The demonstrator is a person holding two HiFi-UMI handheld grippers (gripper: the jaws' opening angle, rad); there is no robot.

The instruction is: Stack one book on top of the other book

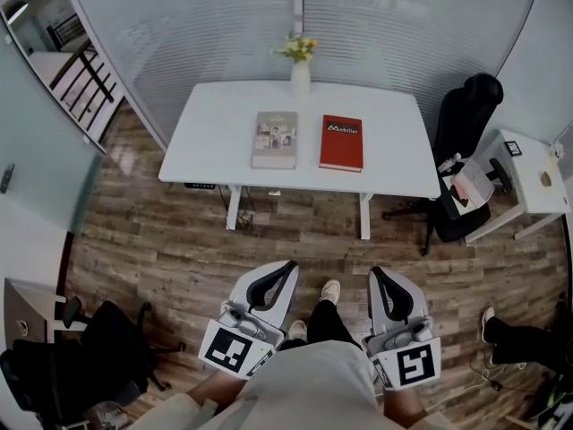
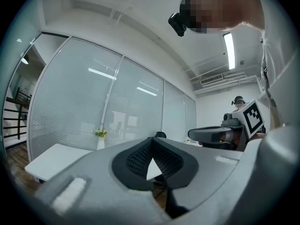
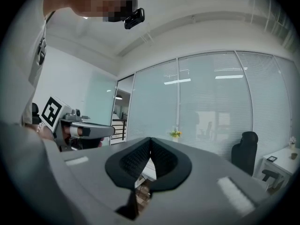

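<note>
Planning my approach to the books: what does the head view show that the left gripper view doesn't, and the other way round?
Head view only: the grey book and the red book, lying flat side by side with a gap between them.
Left gripper view only: the ceiling light overhead.
Both: the white table, seen almost edge-on from the gripper, the vase of flowers, the glass wall, and the left gripper and right gripper, each shut with nothing between its jaws.
</note>
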